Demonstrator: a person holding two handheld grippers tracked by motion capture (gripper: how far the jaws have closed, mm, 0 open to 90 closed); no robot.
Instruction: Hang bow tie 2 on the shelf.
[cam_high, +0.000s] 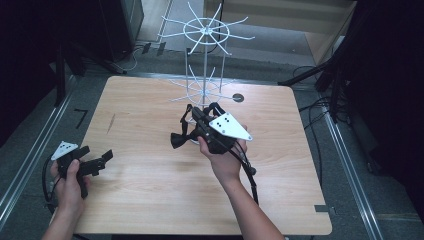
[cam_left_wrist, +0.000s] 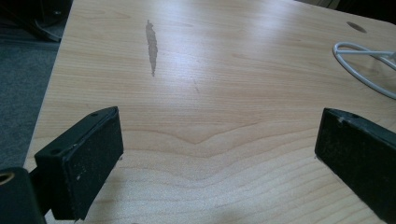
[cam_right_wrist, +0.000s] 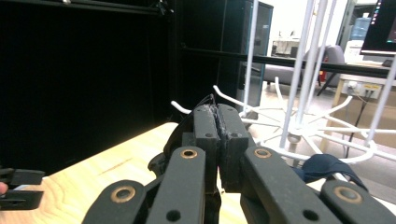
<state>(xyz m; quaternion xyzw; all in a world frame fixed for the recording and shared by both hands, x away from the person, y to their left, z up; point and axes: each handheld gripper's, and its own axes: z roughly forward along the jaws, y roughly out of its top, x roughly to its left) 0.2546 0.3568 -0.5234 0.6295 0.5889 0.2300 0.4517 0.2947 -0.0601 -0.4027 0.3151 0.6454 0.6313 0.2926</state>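
Right gripper (cam_right_wrist: 217, 122), level, clamped on black strap (cam_right_wrist: 211, 103) beside white rack (cam_right_wrist: 299, 93).

White wire rack (cam_high: 205, 60), black strap (cam_high: 182, 135), light woodgrain table (cam_high: 150, 190)

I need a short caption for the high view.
Right gripper holds a black bow tie near the white wire rack.

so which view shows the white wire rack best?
The high view: the white wire rack stands whole at the table's far edge, pole, both hook rings and base in frame. The right gripper view catches its rods and lower hooks close behind the shut right claw. The left gripper view shows a bit of its base ring.
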